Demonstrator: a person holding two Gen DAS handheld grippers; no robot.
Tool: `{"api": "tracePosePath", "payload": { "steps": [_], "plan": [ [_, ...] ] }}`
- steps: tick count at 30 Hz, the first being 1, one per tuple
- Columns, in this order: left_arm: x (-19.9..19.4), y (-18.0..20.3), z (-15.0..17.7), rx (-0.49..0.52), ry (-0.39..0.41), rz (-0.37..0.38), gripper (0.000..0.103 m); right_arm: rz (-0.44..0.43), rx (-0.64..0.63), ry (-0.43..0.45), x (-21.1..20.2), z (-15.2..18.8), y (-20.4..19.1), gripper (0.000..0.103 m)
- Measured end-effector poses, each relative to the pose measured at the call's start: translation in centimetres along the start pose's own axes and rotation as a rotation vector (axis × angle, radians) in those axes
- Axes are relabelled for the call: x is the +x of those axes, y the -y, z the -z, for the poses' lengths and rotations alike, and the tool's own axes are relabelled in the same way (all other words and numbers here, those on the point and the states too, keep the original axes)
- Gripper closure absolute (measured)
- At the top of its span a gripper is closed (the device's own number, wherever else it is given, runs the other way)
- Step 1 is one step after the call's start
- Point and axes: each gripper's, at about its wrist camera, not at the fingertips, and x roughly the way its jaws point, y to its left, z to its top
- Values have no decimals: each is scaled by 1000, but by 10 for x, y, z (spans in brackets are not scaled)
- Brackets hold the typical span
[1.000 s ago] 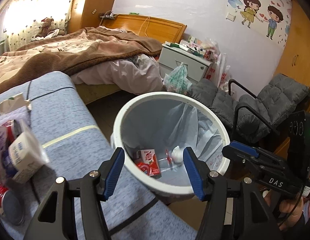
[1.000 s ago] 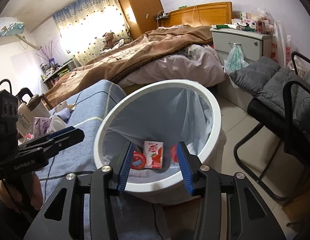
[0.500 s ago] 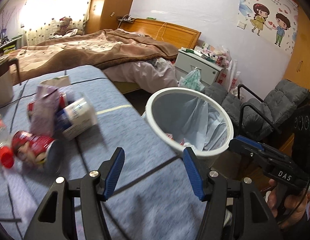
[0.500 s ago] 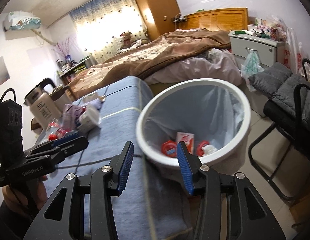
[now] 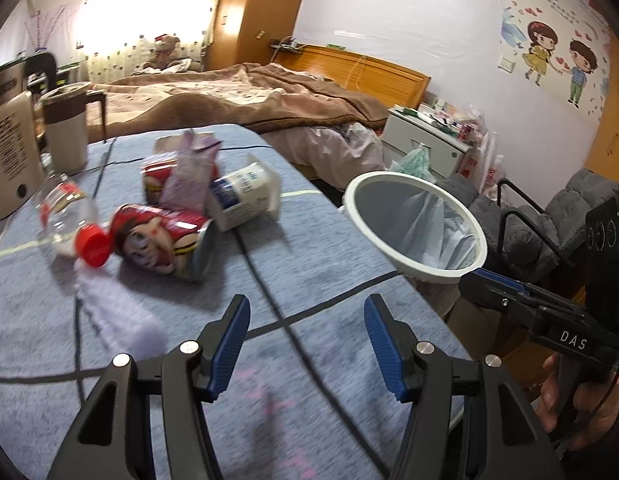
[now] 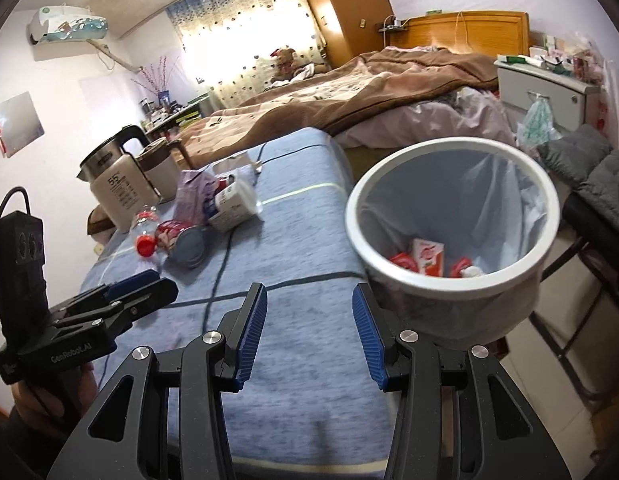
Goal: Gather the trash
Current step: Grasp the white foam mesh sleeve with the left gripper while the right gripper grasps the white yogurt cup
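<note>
Trash lies in a heap on the blue-grey table (image 5: 309,264): a red printed can (image 5: 161,240) on its side, a clear bottle with a red cap (image 5: 69,220), a white cup (image 5: 241,196) tipped over and a purple wrapper (image 5: 189,176). The same can (image 6: 181,240) and cup (image 6: 233,204) show in the right wrist view. The white bin (image 6: 453,216) with a grey liner stands off the table's right edge and holds a red-and-white carton (image 6: 429,256). My left gripper (image 5: 305,344) hangs open over bare table, short of the heap. My right gripper (image 6: 309,336) is open and empty too, near the bin.
A kettle (image 6: 113,192) and a brown-lidded pot (image 5: 65,128) stand at the table's far left. A black cable (image 5: 277,304) runs across the table. Beyond lie a bed (image 5: 237,96), a nightstand (image 5: 421,140) and a grey padded chair (image 5: 541,220) right of the bin.
Both grippers have swung left, away from over the bin and onto the table. The trash heap has come into fuller view. Both stay open and empty.
</note>
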Motion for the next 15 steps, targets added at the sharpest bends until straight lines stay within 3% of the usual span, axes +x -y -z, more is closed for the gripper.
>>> {"api": "tracePosePath", "payload": {
  "steps": [15],
  "plan": [
    [-29,-64,5,-141,39,-152,41,-54,-73,-16,15,-6,-33,57]
  ]
}}
